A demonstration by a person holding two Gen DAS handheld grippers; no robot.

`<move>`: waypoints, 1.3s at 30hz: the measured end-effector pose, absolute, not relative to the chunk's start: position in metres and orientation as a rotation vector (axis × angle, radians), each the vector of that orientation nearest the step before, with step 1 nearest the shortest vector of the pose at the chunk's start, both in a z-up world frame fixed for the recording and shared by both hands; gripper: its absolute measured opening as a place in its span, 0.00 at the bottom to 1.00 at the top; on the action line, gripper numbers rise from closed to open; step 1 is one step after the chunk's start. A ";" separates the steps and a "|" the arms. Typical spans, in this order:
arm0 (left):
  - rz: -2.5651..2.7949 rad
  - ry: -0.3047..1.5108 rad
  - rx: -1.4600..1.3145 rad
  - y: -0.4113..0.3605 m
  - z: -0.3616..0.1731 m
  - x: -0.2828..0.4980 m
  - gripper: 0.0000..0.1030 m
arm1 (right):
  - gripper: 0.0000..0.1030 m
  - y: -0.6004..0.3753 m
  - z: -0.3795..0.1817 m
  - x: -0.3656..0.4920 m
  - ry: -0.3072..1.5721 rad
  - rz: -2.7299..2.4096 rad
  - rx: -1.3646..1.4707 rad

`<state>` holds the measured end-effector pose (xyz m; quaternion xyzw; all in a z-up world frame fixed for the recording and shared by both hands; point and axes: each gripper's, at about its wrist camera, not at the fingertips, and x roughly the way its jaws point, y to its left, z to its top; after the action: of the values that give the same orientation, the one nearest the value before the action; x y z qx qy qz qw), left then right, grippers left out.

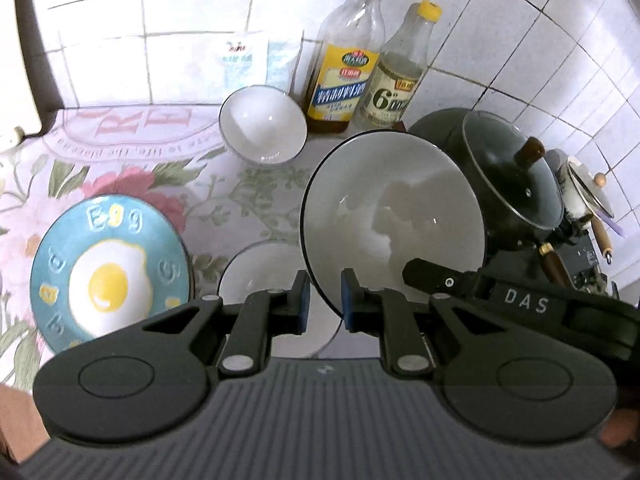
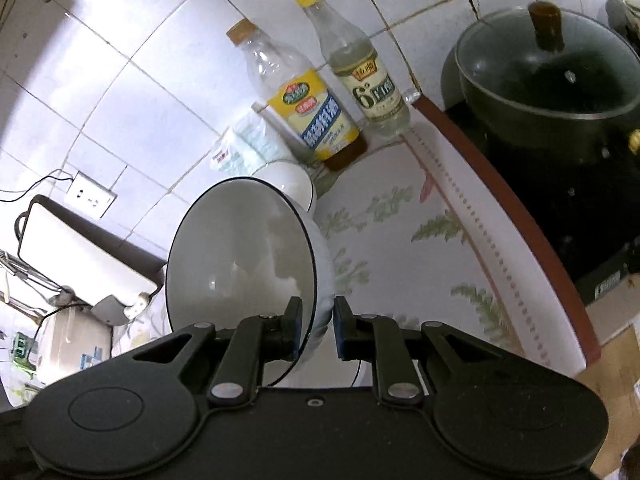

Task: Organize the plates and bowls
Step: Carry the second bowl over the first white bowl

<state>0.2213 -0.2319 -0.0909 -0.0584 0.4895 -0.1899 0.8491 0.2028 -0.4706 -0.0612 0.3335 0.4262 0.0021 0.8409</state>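
Blue-padded fingers point(image 1: 347, 300) of the left gripper point(image 1: 325, 300) clench the lower rim of a large white bowl point(image 1: 392, 216), tilted off the desk point(image 1: 248, 200) at centre frame; the right gripper point(image 2: 318, 328) pinches the same bowl's opposite rim. Below it waits a second bowl point(image 1: 256, 272), beside an egg-print plate point(image 1: 108, 268) at lower left. Judged from here, nesting calls for levelling the bowl, centring it, and lowering both hands together.

We see a white bowl point(image 1: 394, 220) with a dark rim, a blue fried-egg-patterned plate point(image 1: 110, 268), and a floral tablecloth point(image 1: 224, 196).
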 end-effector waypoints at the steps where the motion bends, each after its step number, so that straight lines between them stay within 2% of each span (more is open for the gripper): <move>1: -0.402 1.029 -0.120 -0.230 -0.091 0.218 0.14 | 0.20 -0.470 -0.061 0.200 0.907 0.008 0.710; 15: -0.376 1.058 -0.128 -0.216 -0.107 0.195 0.14 | 0.21 -0.448 -0.062 0.179 0.962 0.022 0.627; 31: -0.364 1.182 -0.324 -0.196 -0.185 0.222 0.14 | 0.22 -0.423 -0.103 0.200 0.974 0.014 0.471; 39: -0.362 1.173 -0.374 -0.188 -0.198 0.235 0.14 | 0.22 -0.411 -0.118 0.213 0.934 0.031 0.377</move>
<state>0.2348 -0.1880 -0.1977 -0.1744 0.5470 -0.1689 0.8012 0.2128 -0.4112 -0.1184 0.1805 0.4473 0.0150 0.8758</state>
